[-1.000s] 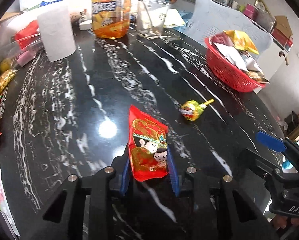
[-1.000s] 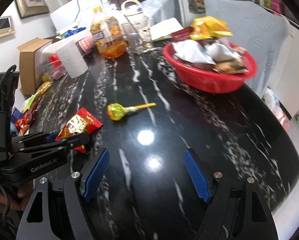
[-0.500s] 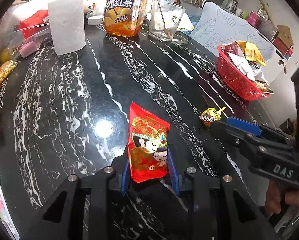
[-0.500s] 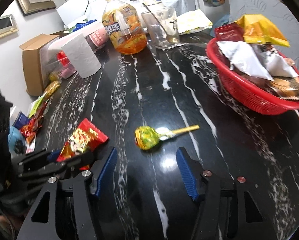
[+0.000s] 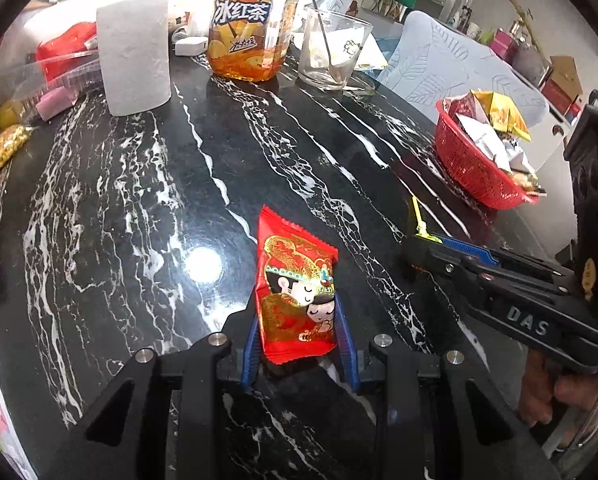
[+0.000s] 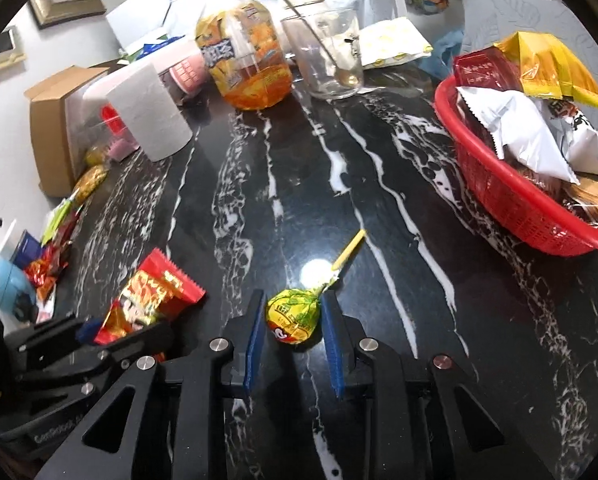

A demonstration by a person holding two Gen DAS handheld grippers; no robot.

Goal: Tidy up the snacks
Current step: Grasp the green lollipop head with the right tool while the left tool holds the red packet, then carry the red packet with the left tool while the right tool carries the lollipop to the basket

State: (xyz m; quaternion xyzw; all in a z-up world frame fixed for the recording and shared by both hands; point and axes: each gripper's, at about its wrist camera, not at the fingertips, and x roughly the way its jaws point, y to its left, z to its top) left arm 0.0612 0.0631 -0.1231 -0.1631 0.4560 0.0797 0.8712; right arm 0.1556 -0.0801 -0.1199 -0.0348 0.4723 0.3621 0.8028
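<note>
My left gripper (image 5: 299,320) is shut on a red snack packet (image 5: 295,288) with a cartoon face, low over the black marble table (image 5: 139,200). The packet also shows in the right wrist view (image 6: 151,300), held by the left gripper (image 6: 99,332). My right gripper (image 6: 293,316) has its blue pads on both sides of a yellow-green lollipop (image 6: 295,314) lying on the table, stick pointing away; a small gap shows at the right pad. In the left wrist view the right gripper (image 5: 431,244) covers the lollipop head; only the stick (image 5: 418,212) shows. A red basket (image 6: 511,208) of snacks sits at the right.
At the back stand a paper roll (image 6: 151,116), an iced tea bottle (image 6: 247,60) and a glass with a spoon (image 6: 331,56). A cardboard box (image 6: 55,120) and loose wrappers (image 6: 55,248) lie along the left edge. The basket also shows in the left wrist view (image 5: 467,160).
My right gripper moved forward to the lollipop and narrowed its jaws around it. The left gripper kept hold of the red packet and shifted slightly forward.
</note>
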